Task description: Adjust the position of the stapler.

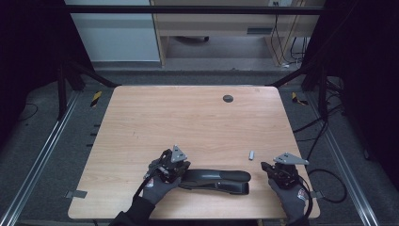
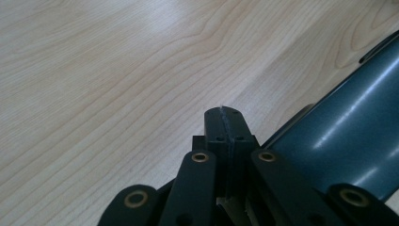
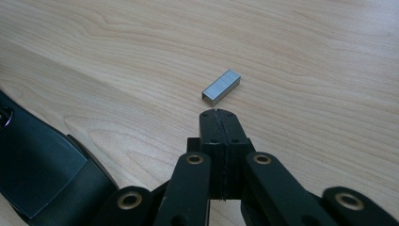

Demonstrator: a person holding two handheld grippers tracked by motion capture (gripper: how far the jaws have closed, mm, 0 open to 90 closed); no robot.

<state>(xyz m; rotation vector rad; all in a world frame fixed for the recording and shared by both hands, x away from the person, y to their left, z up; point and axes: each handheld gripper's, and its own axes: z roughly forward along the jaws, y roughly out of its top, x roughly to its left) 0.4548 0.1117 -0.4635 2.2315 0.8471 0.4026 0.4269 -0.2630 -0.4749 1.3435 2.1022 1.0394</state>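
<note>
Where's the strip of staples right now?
In the high view the strip of staples lies loose on the table's near right part, between the stapler and the right tool, touching neither.

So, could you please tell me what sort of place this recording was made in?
Probably a lab or workshop recording station: a bare wooden table inside a dark metal frame, floor rails, loose cables, and a stapler with a strip of staples laid out.
</note>
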